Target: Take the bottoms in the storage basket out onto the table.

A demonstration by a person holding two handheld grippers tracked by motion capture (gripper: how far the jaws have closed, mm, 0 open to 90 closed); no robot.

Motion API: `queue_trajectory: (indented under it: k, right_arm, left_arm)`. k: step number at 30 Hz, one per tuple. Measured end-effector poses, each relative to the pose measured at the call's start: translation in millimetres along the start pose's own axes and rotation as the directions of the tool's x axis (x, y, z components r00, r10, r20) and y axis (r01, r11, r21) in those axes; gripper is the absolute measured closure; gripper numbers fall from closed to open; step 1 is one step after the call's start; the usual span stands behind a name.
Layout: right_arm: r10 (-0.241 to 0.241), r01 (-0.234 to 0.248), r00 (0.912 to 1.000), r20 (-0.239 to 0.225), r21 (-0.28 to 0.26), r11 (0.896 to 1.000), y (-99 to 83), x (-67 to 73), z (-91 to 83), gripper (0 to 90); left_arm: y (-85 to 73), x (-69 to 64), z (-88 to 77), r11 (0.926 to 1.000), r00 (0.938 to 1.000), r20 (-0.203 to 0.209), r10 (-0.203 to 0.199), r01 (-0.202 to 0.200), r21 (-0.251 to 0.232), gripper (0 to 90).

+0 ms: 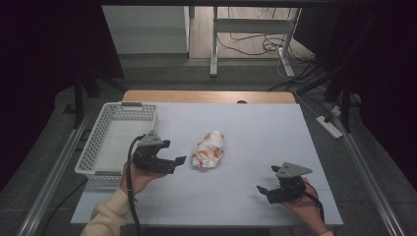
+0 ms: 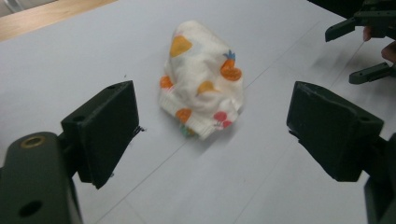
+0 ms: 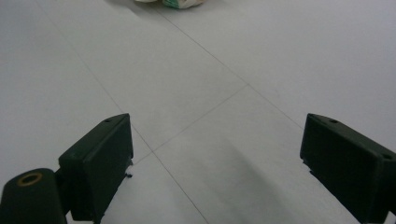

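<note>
Bundled cloth [image 1: 208, 150] lies near the middle of the white table top [image 1: 255, 132], slightly left of centre. Long axis runs from near-left to far-right in the high view, tilted a little off the table's depth line; the narrower end points away from the person, the broader, ragged end toward them. In the left gripper view the cloth [image 2: 201, 93] reads as a crumpled, loosely rolled lump: white fabric printed with orange, yellow and pink fruit shapes, a ribbed hem showing at the near edge. Soft shadow under it; it rests on the table, touched by nothing.

Left gripper [image 1: 176, 153] hovers just beside the cloth's left flank, jaws spread wide and aimed at it, nothing between them. In its own view the cloth sits ahead, between the two black jaws but beyond their tips.

Right gripper [image 1: 265, 179] is near the front right of the table, well apart from the cloth, jaws also wide and empty. Its view shows bare table with faint seam lines and the cloth's edge [image 3: 180, 3] at the top.

White lattice basket [image 1: 101, 130] stands at the table's left edge, behind the left hand [image 1: 137, 178]. No obstacle lies between either gripper and the cloth.
</note>
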State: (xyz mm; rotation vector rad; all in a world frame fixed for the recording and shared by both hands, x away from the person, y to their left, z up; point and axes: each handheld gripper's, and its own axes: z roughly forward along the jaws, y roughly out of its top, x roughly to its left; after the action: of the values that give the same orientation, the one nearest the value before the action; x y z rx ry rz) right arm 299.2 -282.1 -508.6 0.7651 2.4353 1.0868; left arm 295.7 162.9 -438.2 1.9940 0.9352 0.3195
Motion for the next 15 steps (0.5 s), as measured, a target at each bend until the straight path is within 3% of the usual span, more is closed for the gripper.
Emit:
queue_trajectory:
  k: [9, 15]
  right_arm:
    - [0.001, -0.001, 1.0, 0.002, -0.001, 1.0, 0.0, -0.7, 0.6, 9.5]
    - [-0.001, 0.001, 1.0, 0.006, 0.0, 1.0, 0.8, -0.8, 0.9, 9.5]
  left_arm:
    - [-24.4, 11.7, -31.0, 0.9995, 0.9973, -0.069, -0.025, 0.023, -0.019, 15.9]
    - [-42.2, 17.3, -47.5, 0.9979, 0.9941, -0.092, -0.058, 0.055, -0.036, 16.1]
